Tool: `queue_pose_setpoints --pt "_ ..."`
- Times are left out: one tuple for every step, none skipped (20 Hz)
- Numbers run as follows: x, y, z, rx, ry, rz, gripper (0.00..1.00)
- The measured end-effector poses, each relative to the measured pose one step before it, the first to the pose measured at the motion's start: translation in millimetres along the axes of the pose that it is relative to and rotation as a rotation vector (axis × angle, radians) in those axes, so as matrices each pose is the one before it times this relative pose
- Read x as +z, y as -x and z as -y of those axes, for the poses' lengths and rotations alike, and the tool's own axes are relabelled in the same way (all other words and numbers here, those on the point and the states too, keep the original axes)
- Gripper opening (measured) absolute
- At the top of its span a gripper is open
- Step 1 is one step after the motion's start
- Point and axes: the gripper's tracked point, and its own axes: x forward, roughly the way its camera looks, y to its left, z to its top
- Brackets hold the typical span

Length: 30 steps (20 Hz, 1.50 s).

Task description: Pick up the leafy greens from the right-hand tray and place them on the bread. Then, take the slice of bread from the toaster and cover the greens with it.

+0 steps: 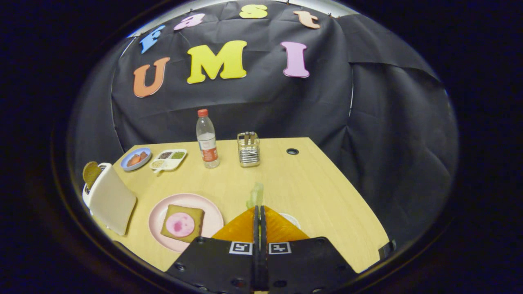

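We are seeing the jaws [260, 209] pressed together on a pale green leaf, the leafy greens [257, 195], which are sticking up just beyond the tips and hanging above the bench [327, 192]. Just right of the jaws, the rim of a white tray [292, 219] is peeking out from behind them. To the near left, a pink plate [157, 220] is carrying a slice of bread [195, 214] topped with a round of pink meat [179, 224]. Further left, a white toaster [110, 200] is holding a second slice of bread [90, 173] upright in its slot. At the far side we are finding a blue bowl [136, 159], a divided dish [168, 159], a water bottle [207, 141] and a wire holder [249, 149].
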Motion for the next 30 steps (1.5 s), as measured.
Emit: queue_pose_setpoints --pt "-0.34 4.16 -8.28 0.00628 0.00646 0.0046 0.0" --pt "-1.0 4.53 -8.79 0.00637 0.00673 0.00552 0.0" --pt "-0.34 4.4 -8.81 0.00772 0.00526 0.00677 0.0" --pt "-0.85 2.98 -10.69 0.01008 0.00204 0.00576 0.0" --pt "-1.42 2.42 -11.13 0.01157 0.00127 -0.00131 0.0" --pt "-2.7 2.11 -14.52 0.01732 0.00253 -0.00316 0.0" --pt "-2.43 2.47 -13.81 0.0171 0.00559 -0.00351 0.0" --pt "-1.11 1.45 -11.22 0.01103 0.00772 -0.00076 0.0" --pt "0.06 1.76 -13.46 0.01648 0.00922 0.00333 0.0" --pt "0.17 1.08 -16.62 0.02403 0.01067 0.00248 0.0" --pt "-1.28 -0.66 -13.02 0.01695 0.01035 0.00064 0.0" --pt "0.13 -0.59 -12.47 0.01193 0.01263 -0.0004 0.0" --pt "-1.11 -1.06 -11.53 0.01051 0.00844 -0.00349 0.0" --pt "-1.05 -1.06 -10.23 0.01146 0.00658 -0.00505 0.0" --pt "-1.21 -2.16 -11.0 0.01464 0.00633 -0.00321 0.0" --pt "0.79 -2.2 -8.82 0.01113 0.00693 0.00302 0.0" --pt "1.23 -4.44 -7.32 0.00555 0.01017 0.00405 0.0" --pt "0.99 -4.48 -3.23 -0.00141 0.00529 0.00256 0.0" --pt "-1.84 -6.83 -3.53 0.00243 -0.00312 -0.00385 0.0" --pt "-2.21 -7.5 -3.95 0.0127 -0.00557 -0.00964 0.0" --pt "-2.5 -9.81 -2.49 0.01304 -0.00754 -0.01143 0.0" --pt "-1.64 -6.61 2.08 -0.00371 -0.00428 -0.00824 0.0" --pt "-0.33 -8.82 5.78 -0.01202 -0.00511 -0.00407 0.0" --pt "-0.49 -6.88 4.54 -0.01563 -0.00683 -0.0046 0.0" --pt "-2.42 -7.05 5.01 -0.01265 -0.00909 -0.00726 0.0" --pt "-1.76 -5.85 2.05 -0.00161 -0.00891 -0.0082 0.0" --pt "-1.06 -6.44 3.02 -0.00169 -0.00583 -0.00639 0.0" --pt "-1.59 -5.5 1.83 0.00353 -0.00388 -0.00757 0.0" --pt "-1.84 -5.47 3.42 -0.00289 -0.00302 -0.00587 0.0" --pt "-1.17 -5.7 5.03 -0.00709 -0.00303 -0.00672 0.0"
